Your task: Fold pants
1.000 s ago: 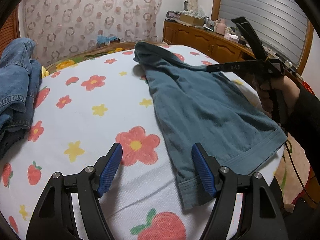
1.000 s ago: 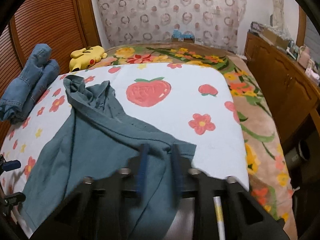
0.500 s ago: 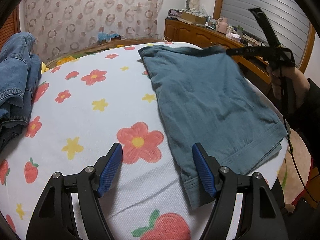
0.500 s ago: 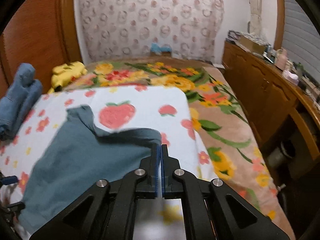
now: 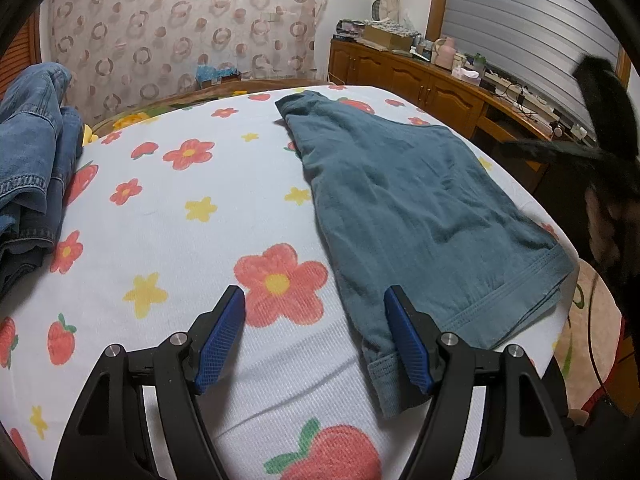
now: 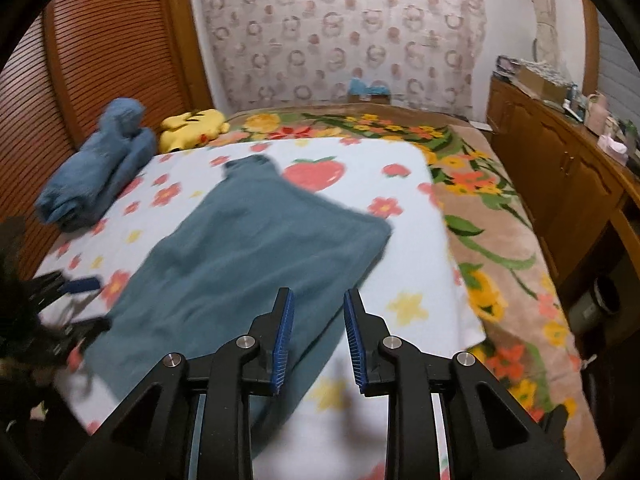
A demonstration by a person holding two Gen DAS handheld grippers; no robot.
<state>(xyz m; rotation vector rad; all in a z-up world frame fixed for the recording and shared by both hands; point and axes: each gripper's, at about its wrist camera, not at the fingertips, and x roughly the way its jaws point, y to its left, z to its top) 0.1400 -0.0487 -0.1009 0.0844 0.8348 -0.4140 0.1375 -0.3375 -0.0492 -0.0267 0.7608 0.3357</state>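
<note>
The right tongs [image 6: 318, 334] had just been opening, empty, letting go of the teal pants [image 5: 416, 216], which now lay flat on the bed's [image 5: 168, 240] right, ready for folding; the left tongs [image 5: 316, 338] gaped empty.

Right gripper [image 5: 560, 148] motion-blurred; jeans [image 5: 28, 168] cut off by edge

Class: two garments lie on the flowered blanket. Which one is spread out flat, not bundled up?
The teal pants, lying flat mid-blanket. The blue jeans sit rolled in a heap at the blanket's edge beside the wooden headboard.
</note>
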